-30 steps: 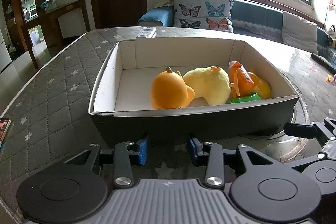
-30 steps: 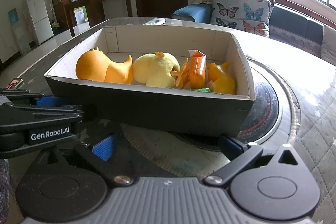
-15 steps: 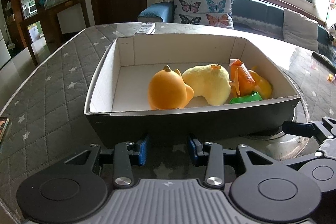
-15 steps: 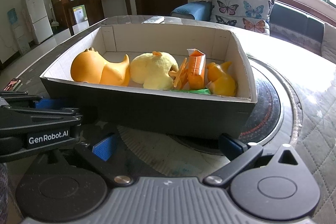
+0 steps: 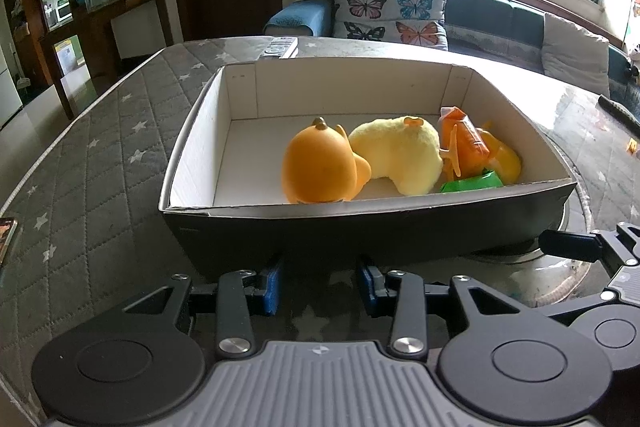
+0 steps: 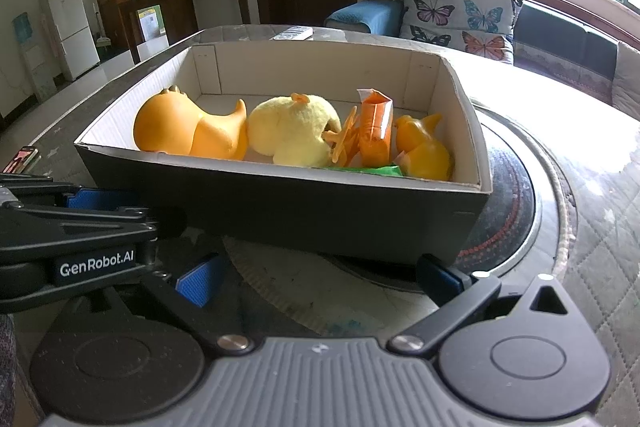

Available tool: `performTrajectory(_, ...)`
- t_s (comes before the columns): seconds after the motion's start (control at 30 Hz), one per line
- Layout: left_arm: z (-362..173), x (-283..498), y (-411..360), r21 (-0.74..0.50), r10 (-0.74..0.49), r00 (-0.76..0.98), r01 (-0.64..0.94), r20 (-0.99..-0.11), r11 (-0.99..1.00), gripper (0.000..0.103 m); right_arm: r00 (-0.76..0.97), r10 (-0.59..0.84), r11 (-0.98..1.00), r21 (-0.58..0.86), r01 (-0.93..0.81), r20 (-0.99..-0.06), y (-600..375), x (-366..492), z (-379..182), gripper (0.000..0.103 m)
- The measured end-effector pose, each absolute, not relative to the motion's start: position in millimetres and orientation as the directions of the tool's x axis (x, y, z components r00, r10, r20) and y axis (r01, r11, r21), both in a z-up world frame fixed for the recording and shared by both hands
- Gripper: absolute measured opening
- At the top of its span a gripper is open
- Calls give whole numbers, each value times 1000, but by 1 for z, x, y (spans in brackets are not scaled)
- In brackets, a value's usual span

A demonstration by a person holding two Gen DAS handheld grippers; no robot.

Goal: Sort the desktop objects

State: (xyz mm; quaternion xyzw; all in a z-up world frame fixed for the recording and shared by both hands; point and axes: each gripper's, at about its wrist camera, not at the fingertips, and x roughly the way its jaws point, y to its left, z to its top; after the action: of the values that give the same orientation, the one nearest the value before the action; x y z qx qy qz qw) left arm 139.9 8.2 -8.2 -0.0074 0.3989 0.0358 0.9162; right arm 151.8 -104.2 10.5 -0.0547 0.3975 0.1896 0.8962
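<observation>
An open cardboard box (image 5: 200, 131) (image 6: 456, 95), dark outside and white inside, sits on the table. In it lie an orange rubber duck (image 5: 320, 167) (image 6: 180, 127), a yellow plush toy (image 5: 400, 155) (image 6: 292, 127), an orange carton (image 5: 464, 139) (image 6: 376, 131), a small yellow duck (image 5: 508, 159) (image 6: 424, 151) and a green packet (image 5: 472, 183) (image 6: 368, 171). My left gripper (image 5: 320, 285) is open and empty just in front of the box's near wall. My right gripper (image 6: 320, 277) is open wide and empty before the box, to the right of the left one.
The table has a grey quilted star cover (image 5: 88, 163) and a round turntable (image 6: 516, 211) under the box. A remote (image 5: 280, 47) lies behind the box, a phone (image 5: 6, 239) at the left edge. A sofa with butterfly cushions (image 5: 392, 11) stands beyond.
Both views have risen slightly, showing more of the box's inside. The box and its contents have not moved. Both grippers stay open.
</observation>
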Motion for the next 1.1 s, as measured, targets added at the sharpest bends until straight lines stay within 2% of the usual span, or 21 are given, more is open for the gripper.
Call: performTrajectory(1.1, -9, 141, 4, 22, 72, 667, -82, -741, 996, 37, 608, 291, 925, 54, -377, -739, -105, 152, 10, 103)
